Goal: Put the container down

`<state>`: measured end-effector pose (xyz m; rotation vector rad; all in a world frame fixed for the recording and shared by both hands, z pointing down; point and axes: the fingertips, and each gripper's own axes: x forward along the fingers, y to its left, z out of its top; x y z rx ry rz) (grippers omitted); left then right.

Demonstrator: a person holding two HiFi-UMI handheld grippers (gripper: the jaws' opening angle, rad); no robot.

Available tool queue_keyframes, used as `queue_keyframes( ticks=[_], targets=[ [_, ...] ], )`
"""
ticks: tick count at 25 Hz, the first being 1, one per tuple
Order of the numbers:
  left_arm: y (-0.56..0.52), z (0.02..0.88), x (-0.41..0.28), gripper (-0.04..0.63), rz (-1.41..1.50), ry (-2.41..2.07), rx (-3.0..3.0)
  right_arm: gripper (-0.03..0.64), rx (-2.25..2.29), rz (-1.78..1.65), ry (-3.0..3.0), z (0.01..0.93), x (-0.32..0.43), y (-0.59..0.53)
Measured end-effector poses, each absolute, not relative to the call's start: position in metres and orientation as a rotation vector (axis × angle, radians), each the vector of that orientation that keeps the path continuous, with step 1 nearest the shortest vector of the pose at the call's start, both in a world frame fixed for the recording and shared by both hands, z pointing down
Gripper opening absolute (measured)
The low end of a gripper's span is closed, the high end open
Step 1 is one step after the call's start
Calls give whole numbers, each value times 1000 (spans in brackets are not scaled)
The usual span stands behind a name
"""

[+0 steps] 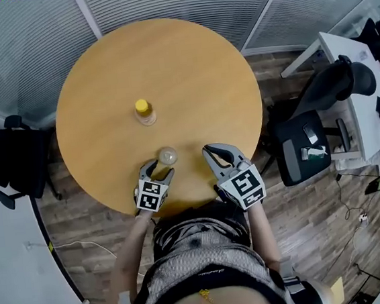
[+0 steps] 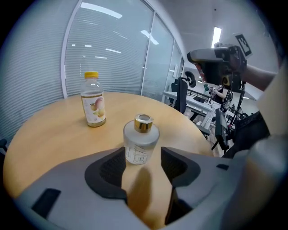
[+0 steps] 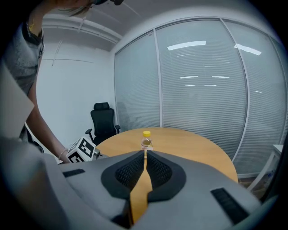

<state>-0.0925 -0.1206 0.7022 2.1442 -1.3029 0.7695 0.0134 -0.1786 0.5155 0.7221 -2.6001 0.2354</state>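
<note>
The container [image 1: 167, 156], a frosted glass bottle with a gold cap, stands upright on the round wooden table [image 1: 188, 67], near the edge closest to the person. Its base rests on the tabletop.

The left gripper [image 1: 162, 169] is positioned directly behind the container and angled downward. Its jaws are apart. In the left gripper view, the lower body of the container sits between the jaw tips. A clear gap is visible on the right-hand side, and the left pad lies close to the glass. The pads do not clamp it.

The right gripper [image 1: 217, 153] is held just beside the container on its right, over the table edge, not touching it. Its jaws are together, with only a thin slit between the pads and nothing between them.

A second bottle [image 1: 144, 111] with a yellow cap stands upright nearer the table centre, apart from the container.
</note>
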Motion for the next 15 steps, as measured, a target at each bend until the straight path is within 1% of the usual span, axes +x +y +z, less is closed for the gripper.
queue_keyframes(
  ticks=[1, 2, 4, 5, 7, 9, 15],
  targets=[
    [-119, 695, -91, 235, 754, -1312, 2146, 28, 700, 234, -2614, 515, 11, -178],
    [-118, 688, -90, 200, 732, -1322, 2148, 28, 678, 231, -2625, 514, 10, -177],
    [-117, 674, -88, 153, 670, -1347, 2154, 28, 637, 226, -2641, 515, 6, -175],
    [-118, 666, -87, 97, 634, -1362, 2160, 28, 616, 222, -2646, 515, 4, -175],
    [-120, 648, -85, 53, 568, -1387, 2176, 27, 570, 212, -2654, 516, -1, -172],
    [-122, 630, -80, 35, 497, -1396, 2191, 28, 519, 205, -2667, 515, -7, -169],
    [-135, 571, -65, 23, 353, -1401, 2271, 26, 392, 196, -2744, 501, -20, -165]
  ],
)
